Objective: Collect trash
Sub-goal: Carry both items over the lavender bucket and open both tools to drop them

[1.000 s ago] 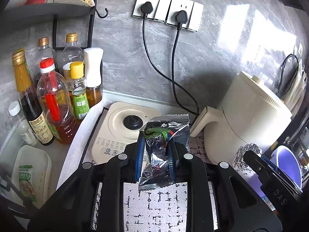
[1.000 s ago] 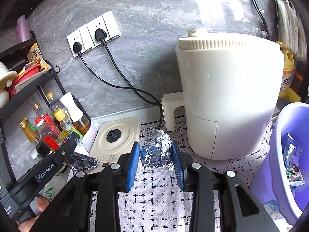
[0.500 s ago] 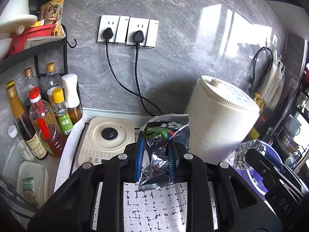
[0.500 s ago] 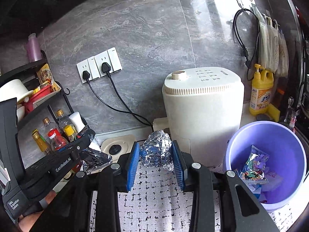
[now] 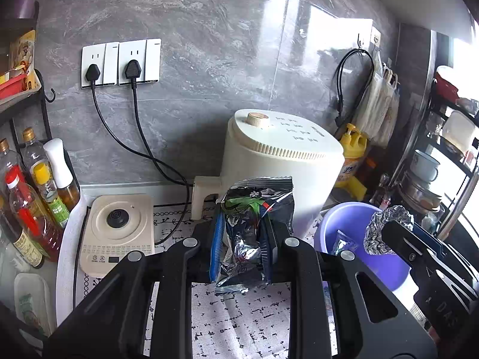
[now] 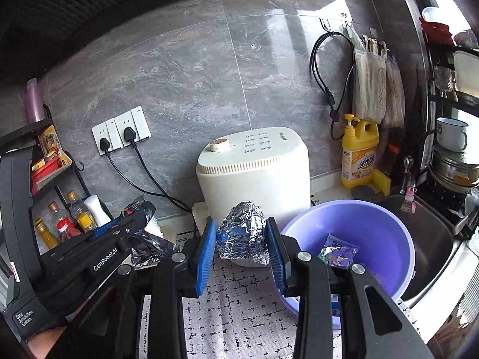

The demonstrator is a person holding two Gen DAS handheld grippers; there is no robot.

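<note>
My left gripper is shut on a crumpled silver snack wrapper, held up above the patterned mat. A ball of crumpled aluminium foil sits clamped between the blue pads of my right gripper. The purple bucket stands at the right of the counter with a shiny wrapper lying inside it. In the left wrist view the bucket shows low right, with the right gripper and its foil ball in front of it. The left gripper and its wrapper appear at the left of the right wrist view.
A cream air fryer stands behind both grippers. A cream induction base and a rack of sauce bottles are to the left. A yellow detergent bottle and a steel sink are to the right. Two cords hang from wall sockets.
Both grippers have risen and swung right with their loads still held. The purple bucket has come into fuller view, and the bottles have slid left.
</note>
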